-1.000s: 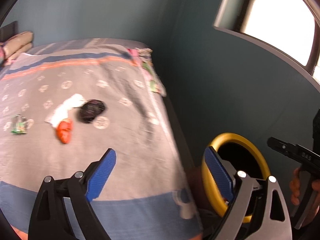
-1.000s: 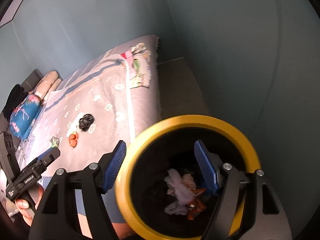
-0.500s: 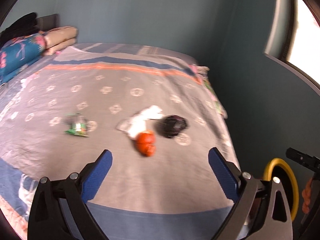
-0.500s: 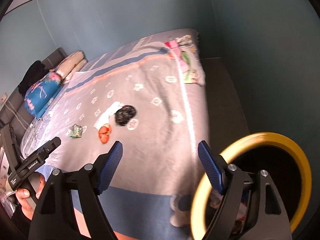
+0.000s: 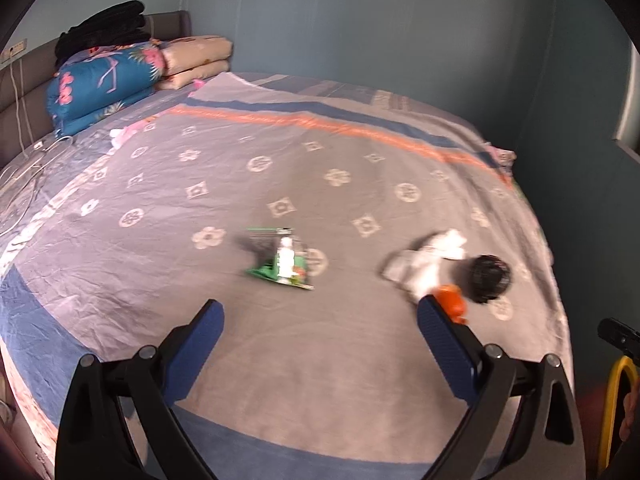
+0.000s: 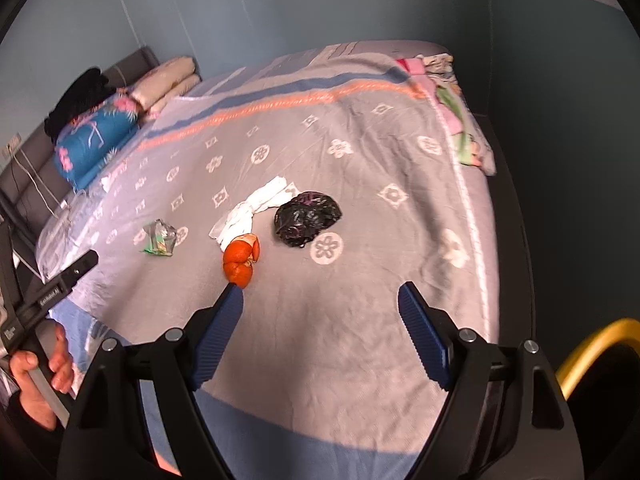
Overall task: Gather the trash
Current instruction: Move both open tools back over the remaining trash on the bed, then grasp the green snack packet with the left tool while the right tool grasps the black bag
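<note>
We see a bed covered by a grey patterned blanket, and four bits of trash lie on it toward the foot end, nearer the side edge by the wall. An orange peel sits closest to us, touching a crumpled white tissue behind it. A crumpled black plastic bag rests just beside the tissue, toward the wall-side edge. A green snack wrapper lies apart from these, nearer the middle of the bed.

Our left gripper hangs above the blanket near the foot edge, jaws spread wide with nothing between them; they have just been opening. Our right gripper is likewise spread and empty, its jaws also just opened further.

A yellow-rimmed bin shows off the bed's foot corner. Folded quilts are stacked at the head end.
</note>
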The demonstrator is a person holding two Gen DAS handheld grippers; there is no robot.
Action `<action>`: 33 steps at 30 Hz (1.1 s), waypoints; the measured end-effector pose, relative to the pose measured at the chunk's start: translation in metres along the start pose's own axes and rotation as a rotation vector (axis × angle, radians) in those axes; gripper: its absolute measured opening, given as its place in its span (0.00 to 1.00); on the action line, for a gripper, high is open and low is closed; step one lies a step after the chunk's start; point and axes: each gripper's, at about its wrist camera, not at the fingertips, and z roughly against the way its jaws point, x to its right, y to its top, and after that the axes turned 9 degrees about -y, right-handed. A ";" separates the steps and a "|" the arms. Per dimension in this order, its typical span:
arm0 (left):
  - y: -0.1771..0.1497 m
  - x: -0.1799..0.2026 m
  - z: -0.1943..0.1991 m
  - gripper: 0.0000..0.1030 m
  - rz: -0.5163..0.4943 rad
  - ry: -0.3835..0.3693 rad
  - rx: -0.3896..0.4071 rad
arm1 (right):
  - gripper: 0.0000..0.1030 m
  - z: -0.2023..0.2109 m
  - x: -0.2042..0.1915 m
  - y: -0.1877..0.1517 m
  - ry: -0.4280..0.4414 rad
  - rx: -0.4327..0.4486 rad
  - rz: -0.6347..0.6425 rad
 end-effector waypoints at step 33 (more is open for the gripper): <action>0.027 -0.052 -0.178 0.79 -0.029 0.152 -0.129 | 0.75 -0.209 -0.072 0.064 -0.210 -0.042 0.115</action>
